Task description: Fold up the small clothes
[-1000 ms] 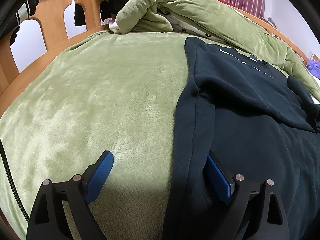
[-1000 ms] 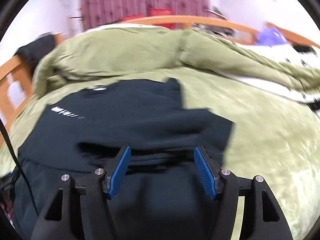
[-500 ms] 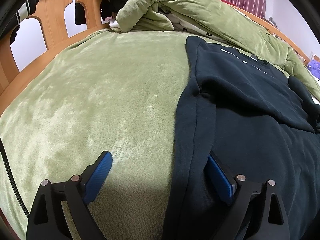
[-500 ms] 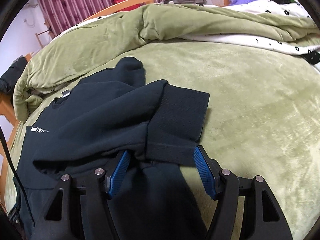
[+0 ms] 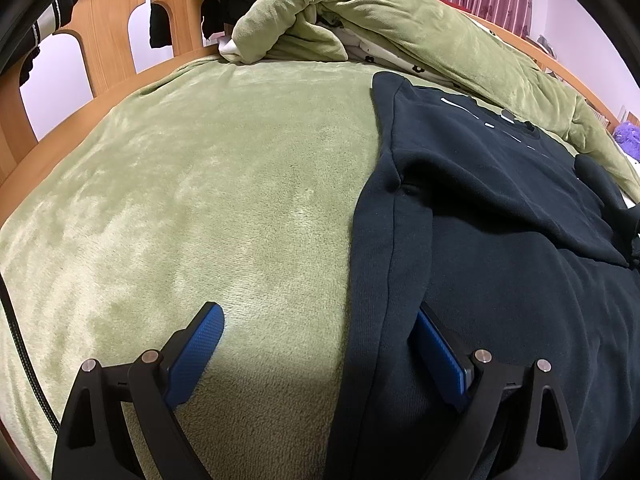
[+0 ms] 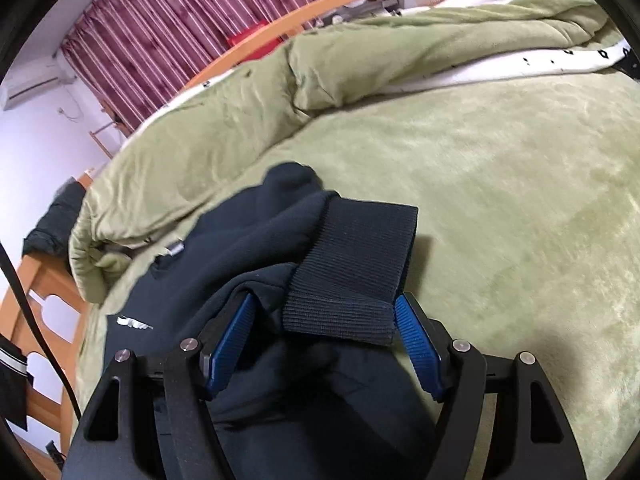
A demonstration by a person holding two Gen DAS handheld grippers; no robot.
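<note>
A dark navy sweatshirt (image 5: pixel 500 240) with a white chest print lies flat on the green blanket (image 5: pixel 200 180). My left gripper (image 5: pixel 316 316) is open low over its side edge. One blue pad rests on the blanket and the other is tucked against the sweatshirt's seam. In the right wrist view a sleeve is folded across the sweatshirt (image 6: pixel 224 248), and its ribbed cuff (image 6: pixel 360 260) lies between the fingers of my right gripper (image 6: pixel 325 300). The jaws are opening, with the pads beside the cloth and no clear squeeze on it.
A rolled green quilt (image 5: pixel 360 12) with a white spotted lining lies along the far side of the bed. A wooden bed rail (image 5: pixel 112 40) with arched cut-outs stands at the left. Dark red curtains (image 6: pixel 180 32) hang behind. A black cable (image 5: pixel 16 340) runs along the left edge.
My right gripper rolled and came lower and closer over the folded sleeve, and the ribbed cuff now sits between its fingers. The left gripper and the sweatshirt's body stayed put.
</note>
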